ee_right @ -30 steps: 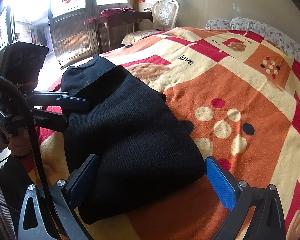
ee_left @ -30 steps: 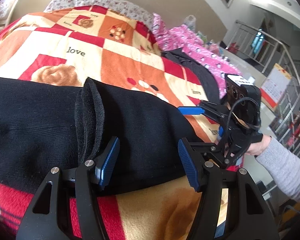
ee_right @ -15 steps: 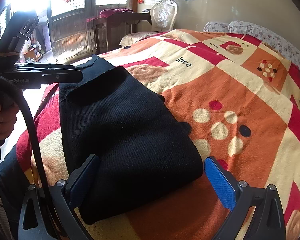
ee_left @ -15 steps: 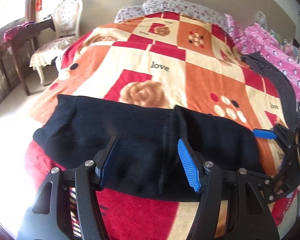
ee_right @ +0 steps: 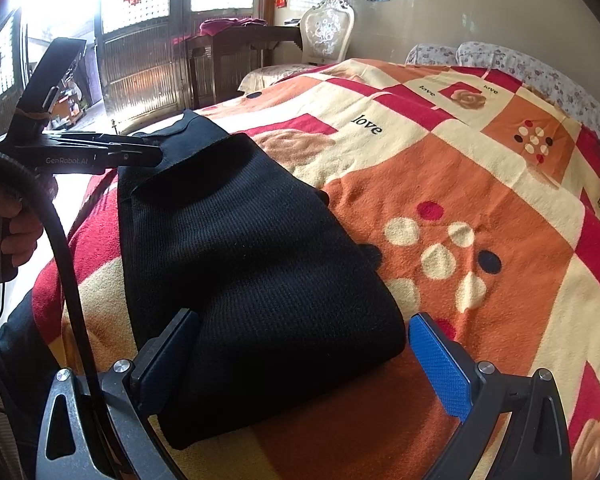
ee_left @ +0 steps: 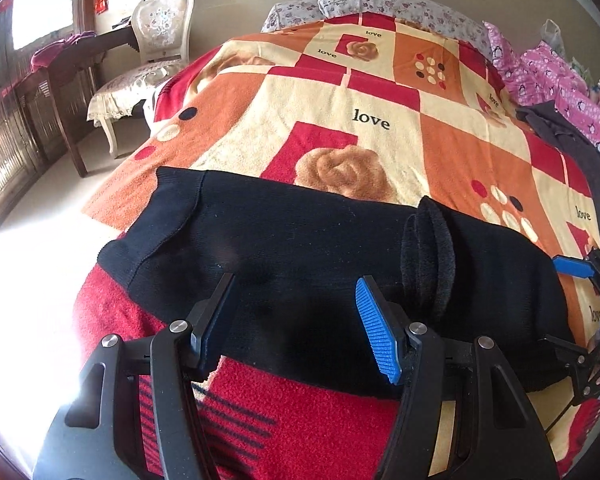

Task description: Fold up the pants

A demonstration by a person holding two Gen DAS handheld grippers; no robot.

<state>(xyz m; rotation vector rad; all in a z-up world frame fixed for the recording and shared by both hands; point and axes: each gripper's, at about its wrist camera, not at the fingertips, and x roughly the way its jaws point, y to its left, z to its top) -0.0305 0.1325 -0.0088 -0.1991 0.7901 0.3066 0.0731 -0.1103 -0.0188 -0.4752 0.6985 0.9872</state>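
Black knit pants [ee_left: 300,248] lie in a long folded strip across the patterned blanket [ee_left: 452,152], with a raised fold ridge [ee_left: 428,252] toward their right part. My left gripper [ee_left: 296,320] hovers open over the near edge of the strip, left of the ridge. In the right wrist view the pants [ee_right: 252,248] run away from me toward the bed's left side. My right gripper [ee_right: 304,336] stands wide open around their near end, its blue pad [ee_right: 440,364] just clear of the cloth. The left gripper [ee_right: 156,156] shows side-on at the far end, held by a hand [ee_right: 8,220].
A white chair [ee_left: 160,40] and a dark wooden table [ee_left: 60,72] stand off the bed's left side. Pink clothes [ee_left: 560,80] and a dark garment [ee_left: 580,160] lie along the right side. Pillows [ee_left: 380,4] sit at the head. The blanket behind the pants is flat.
My left gripper has swung to the left along the pants, from the ridge toward the waist end, and turned to face up the bed. The right gripper has stayed put.
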